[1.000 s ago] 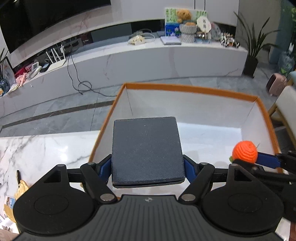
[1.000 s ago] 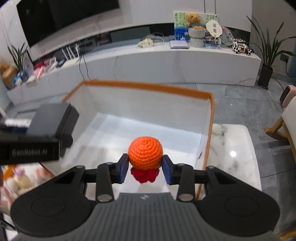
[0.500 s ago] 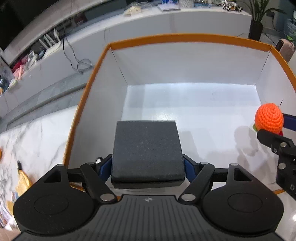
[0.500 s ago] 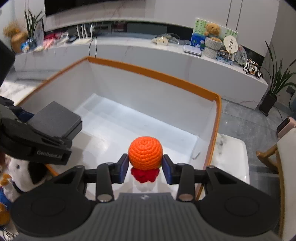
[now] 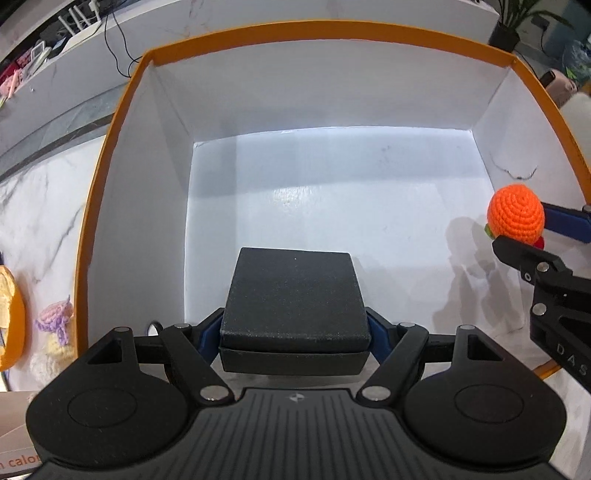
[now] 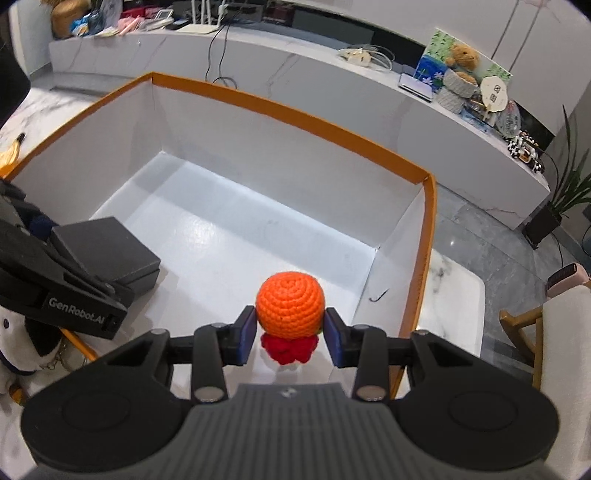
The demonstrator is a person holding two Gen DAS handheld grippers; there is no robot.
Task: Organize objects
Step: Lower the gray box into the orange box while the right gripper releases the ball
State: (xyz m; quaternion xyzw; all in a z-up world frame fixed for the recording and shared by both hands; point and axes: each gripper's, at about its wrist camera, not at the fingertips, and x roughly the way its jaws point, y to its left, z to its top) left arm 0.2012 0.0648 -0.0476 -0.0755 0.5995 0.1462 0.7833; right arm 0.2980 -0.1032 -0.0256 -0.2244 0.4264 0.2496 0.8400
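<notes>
Marble worktop: both tools now lowered into orange-rimmed box; left tool grips black case, right tool grips crochet orange; release next, likely.

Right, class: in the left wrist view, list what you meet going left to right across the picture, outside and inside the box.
Pastel crochet toy on the marble table → left wall of the orange-rimmed box → black case in the left gripper → orange crochet ball in the right gripper.
</notes>
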